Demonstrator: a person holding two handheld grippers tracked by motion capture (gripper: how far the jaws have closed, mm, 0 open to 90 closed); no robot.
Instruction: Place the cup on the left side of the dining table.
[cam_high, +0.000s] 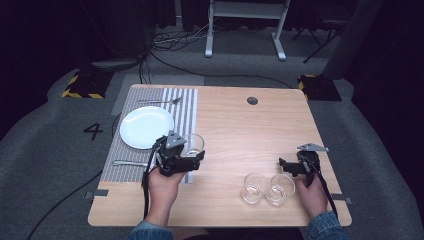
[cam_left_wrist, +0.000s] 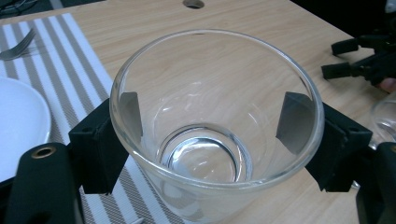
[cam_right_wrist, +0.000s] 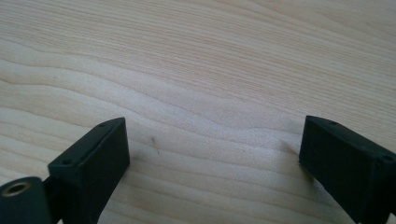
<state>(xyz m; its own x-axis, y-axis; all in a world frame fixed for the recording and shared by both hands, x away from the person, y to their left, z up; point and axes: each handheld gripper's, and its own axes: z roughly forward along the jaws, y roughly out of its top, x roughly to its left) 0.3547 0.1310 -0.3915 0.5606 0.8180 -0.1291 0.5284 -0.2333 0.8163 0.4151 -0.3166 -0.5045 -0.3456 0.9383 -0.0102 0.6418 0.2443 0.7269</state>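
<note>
A clear, empty drinking glass sits between the jaws of my left gripper, at the right edge of the striped placemat. In the left gripper view the black pads press on both sides of the glass, and the left gripper is shut on it. My right gripper is at the table's right side with its jaws spread. In the right gripper view the right gripper stands open over bare wood with nothing between its jaws.
Two more empty glasses stand side by side near the front edge, just left of the right hand. On the placemat lie a white plate, a fork behind it and a knife in front. A cable hole sits at the table's back.
</note>
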